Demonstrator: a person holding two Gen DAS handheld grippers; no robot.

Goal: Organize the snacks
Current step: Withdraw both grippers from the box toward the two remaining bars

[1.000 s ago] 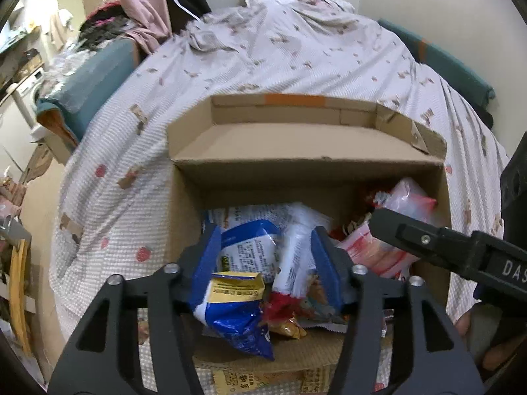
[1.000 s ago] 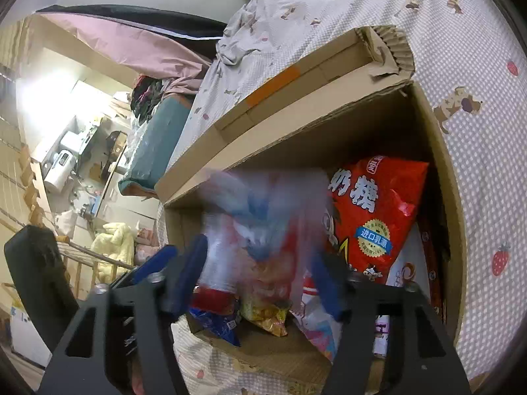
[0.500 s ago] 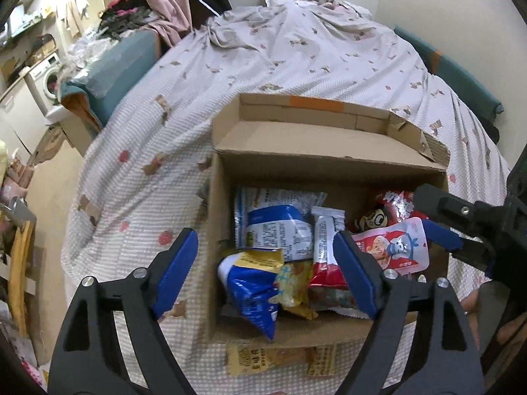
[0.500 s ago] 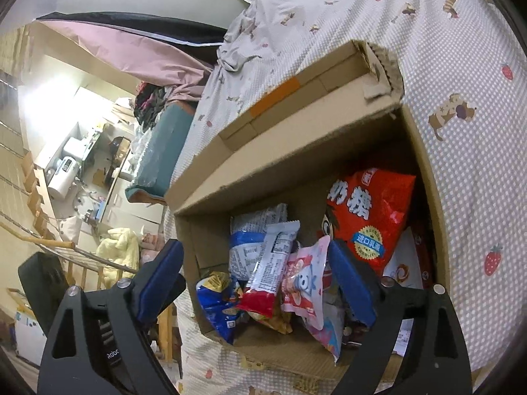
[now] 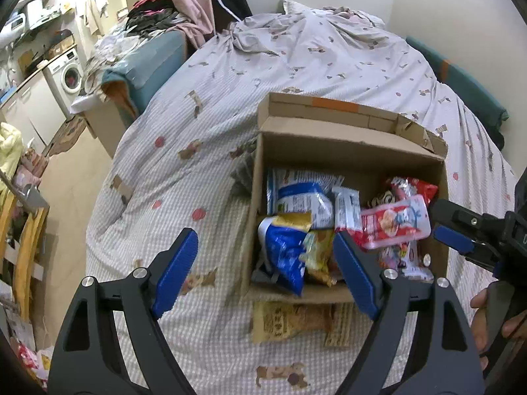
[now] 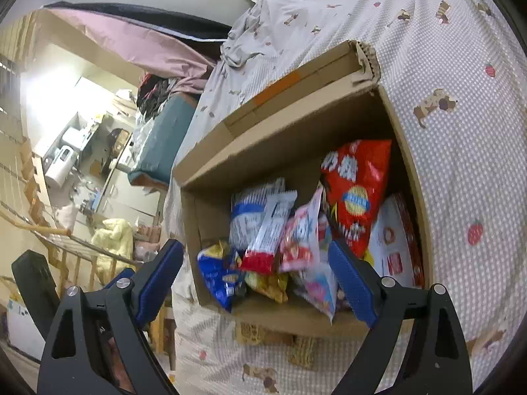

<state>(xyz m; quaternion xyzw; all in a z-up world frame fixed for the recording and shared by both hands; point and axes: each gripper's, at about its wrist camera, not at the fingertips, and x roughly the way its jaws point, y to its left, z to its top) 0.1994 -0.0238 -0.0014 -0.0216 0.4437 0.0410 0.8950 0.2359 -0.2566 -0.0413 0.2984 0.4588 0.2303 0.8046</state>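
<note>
Cardboard box (image 5: 355,151) on bed (image 5: 204,171), ahead of both sets of fingers, holds snack packets: blue bag (image 5: 285,250), red bag (image 6: 357,184), pink pouch (image 5: 395,222). Left gripper (image 5: 263,275) and right gripper (image 6: 257,281) spread wide, nothing held.

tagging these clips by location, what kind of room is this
Most likely a small home bedroom or studio flat: the snack box sits on a bed with a printed sheet, a washing machine stands off to one side, and clothes lie piled nearby.
</note>
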